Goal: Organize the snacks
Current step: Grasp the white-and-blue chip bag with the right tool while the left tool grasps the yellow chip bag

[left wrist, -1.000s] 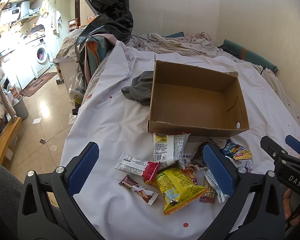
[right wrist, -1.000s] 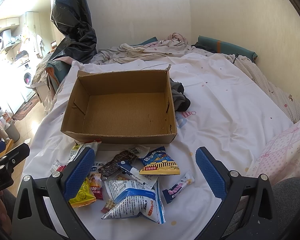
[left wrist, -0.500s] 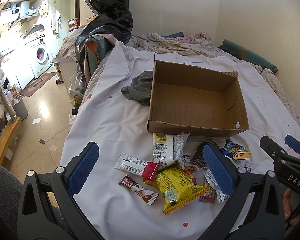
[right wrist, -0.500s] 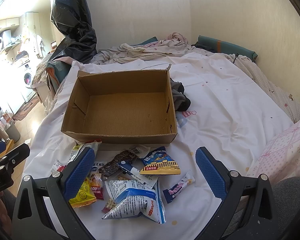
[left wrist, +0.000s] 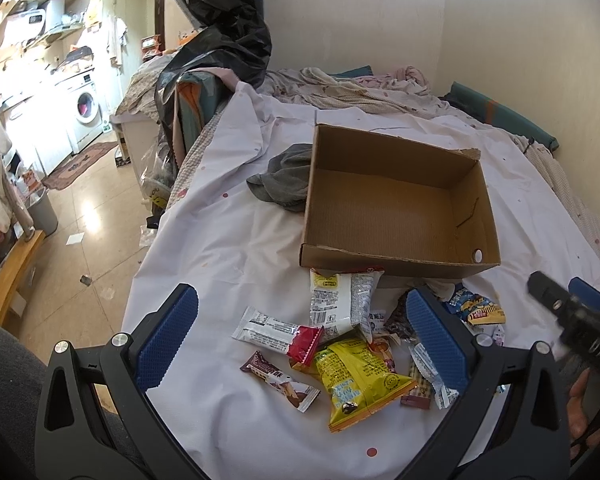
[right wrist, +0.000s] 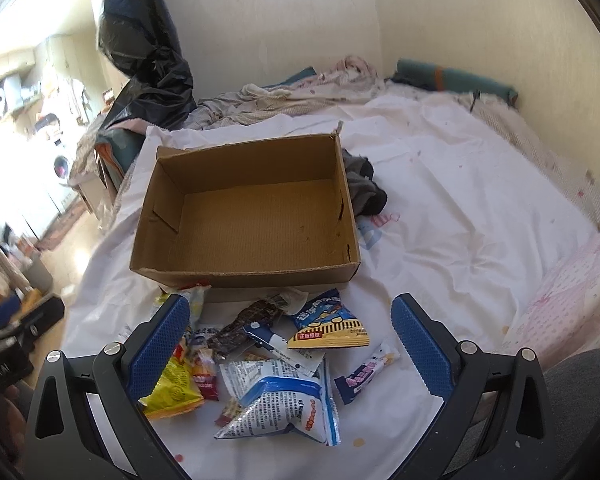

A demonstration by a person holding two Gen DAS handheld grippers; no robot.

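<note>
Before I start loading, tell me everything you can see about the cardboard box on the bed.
The cardboard box is a shallow, open-topped tray of brown corrugated card, with no lid and torn upper edges. It is empty inside. It sits upright and flat on the white sheet. One side wall has a small round hole near a front corner; another shows a slit. A grey cloth lies against its left side, and the snack pile's white packet reaches its front wall. Neither tool touches it.
</note>
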